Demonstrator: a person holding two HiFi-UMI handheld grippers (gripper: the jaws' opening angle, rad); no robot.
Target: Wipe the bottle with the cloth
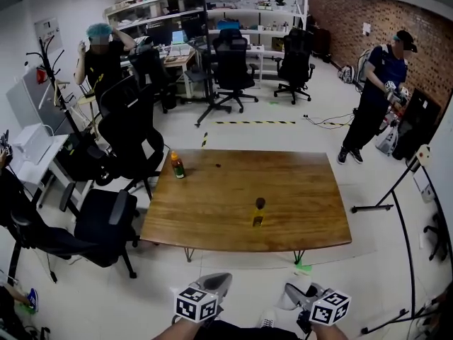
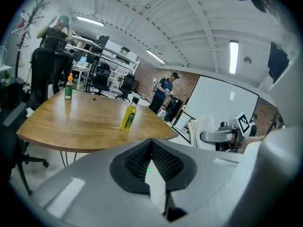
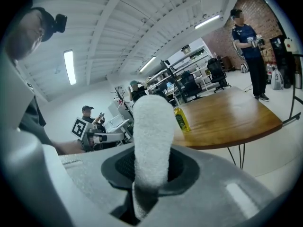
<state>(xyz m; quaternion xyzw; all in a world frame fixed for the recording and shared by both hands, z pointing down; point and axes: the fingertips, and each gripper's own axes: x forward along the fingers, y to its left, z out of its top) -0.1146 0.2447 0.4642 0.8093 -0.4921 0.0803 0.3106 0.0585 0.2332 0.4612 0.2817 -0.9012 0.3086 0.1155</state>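
Ahead of you, on the wooden surface (image 1: 304, 190), the yellow bottle (image 1: 259, 213) stands upright near the front edge, well apart from both tools and roughly midway between them. Your left tool (image 1: 221, 280) is closed and empty. Your right tool (image 1: 291, 292) clamps the white cloth (image 3: 151, 131), so it probably must reach forward.

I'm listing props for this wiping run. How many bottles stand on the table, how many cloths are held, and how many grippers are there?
Bottles on the wooden table: 2 (yellow bottle, orange-capped bottle)
Cloths: 1 (white cloth, clamped in the right gripper)
Grippers: 2 (the right gripper, and the left gripper, shut and empty)
Total: 5
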